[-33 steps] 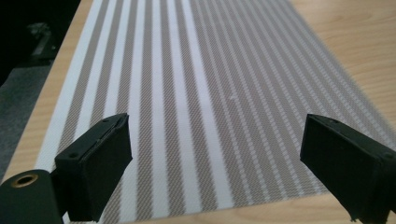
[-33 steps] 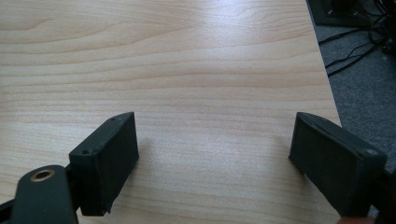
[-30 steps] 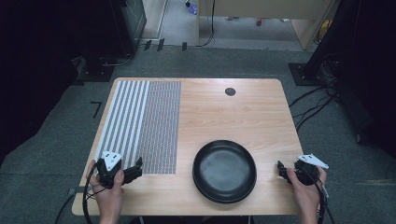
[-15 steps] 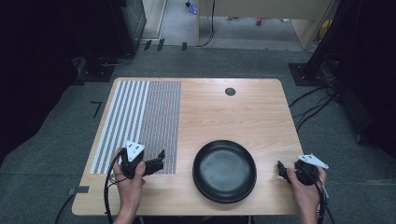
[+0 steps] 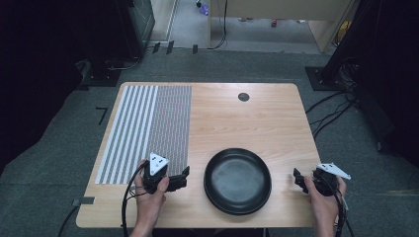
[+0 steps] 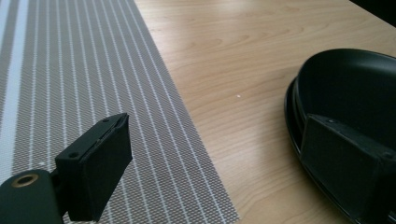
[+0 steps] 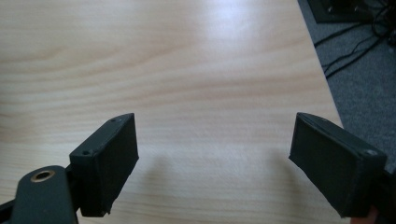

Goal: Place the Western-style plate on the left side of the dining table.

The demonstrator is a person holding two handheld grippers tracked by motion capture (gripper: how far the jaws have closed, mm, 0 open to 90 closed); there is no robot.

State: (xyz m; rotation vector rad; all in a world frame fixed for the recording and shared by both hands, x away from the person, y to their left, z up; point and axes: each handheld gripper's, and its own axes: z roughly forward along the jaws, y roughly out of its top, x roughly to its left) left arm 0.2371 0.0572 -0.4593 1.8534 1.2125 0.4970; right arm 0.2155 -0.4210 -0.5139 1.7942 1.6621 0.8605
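Striped mat (image 5: 147, 129): I see it lying flat on the left part of the desk (image 5: 237, 123), wide pale stripes on its left half, a fine grey weave on its right half. In my left gripper view its near right corner (image 6: 140, 140) ends just short of the bottom edge.

Left tongs (image 5: 184, 178): held in the left hand (image 5: 148, 197) at the near edge of the desk, over the mat's near right corner, pointing right toward the bowl. In my own view from them (image 6: 224, 163) the two black jaws stand wide apart with nothing between them. One jaw sits over the mat; the other overlaps the bowl's near rim in the picture, and I cannot tell whether it touches.

Black bowl (image 5: 237, 180): the item nearest my tongs. It stands upright on bare wood near the front edge, between the two hands, just beside the left tongs and apart from the right ones. Its inside shows nothing in it. Its dark rim (image 6: 345, 88) fills the right side of my left gripper view.

Round dark mark (image 5: 243, 97): set in the far part of the desk, well apart from the bowl.

Right tongs (image 5: 297, 178): held in the right hand (image 5: 323, 200) at the near right corner, pointing left toward the bowl. From their own view (image 7: 215, 163) the jaws are spread wide over bare wood, holding nothing.

Floor (image 5: 346, 64): grey carpet with cables beyond the desk's right edge.
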